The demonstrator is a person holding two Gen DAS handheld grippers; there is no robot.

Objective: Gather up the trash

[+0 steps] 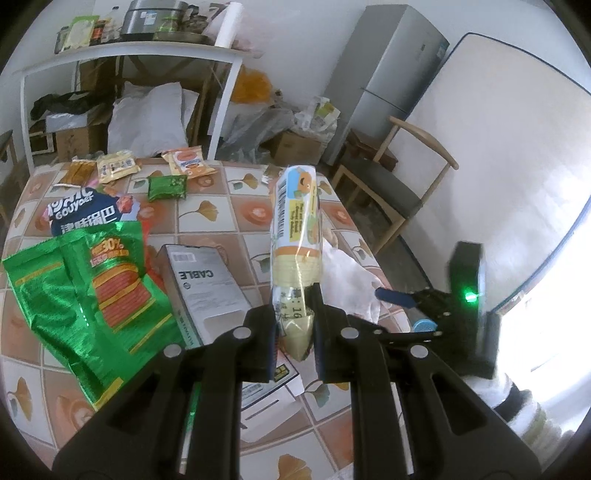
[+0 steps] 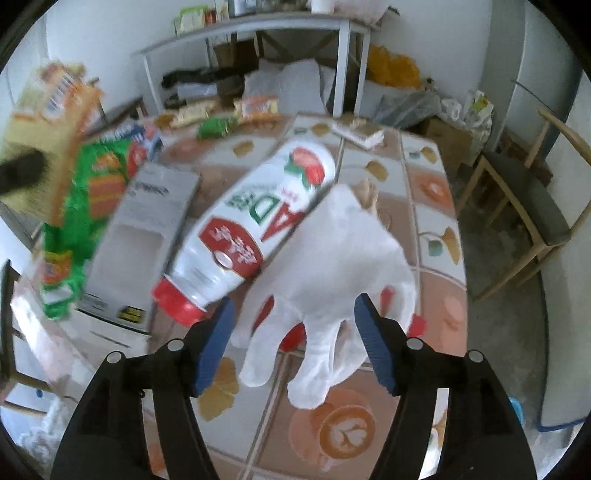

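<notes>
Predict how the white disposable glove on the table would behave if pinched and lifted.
The white glove looks thin and crumpled, so it would probably hang floppy. It is likely very light. Its glossy film may slip between the right hand-held gripper pads.

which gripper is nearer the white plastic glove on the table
Right. The right gripper has its open jaws straddling the white glove; the left gripper, holding a snack wrapper, sits off to the glove's side.

Behind the tiled table point(image 1: 207, 218) stands a white shelf point(image 1: 133, 55) crowded with jars and a metal pot point(image 1: 155, 16). A grey fridge point(image 1: 388, 74) rises by the wall, a wooden chair point(image 1: 391, 184) (grey seat) just beside the table. Cardboard boxes point(image 1: 74, 136) and a white pillow point(image 1: 147, 118) sit under the shelf.
</notes>
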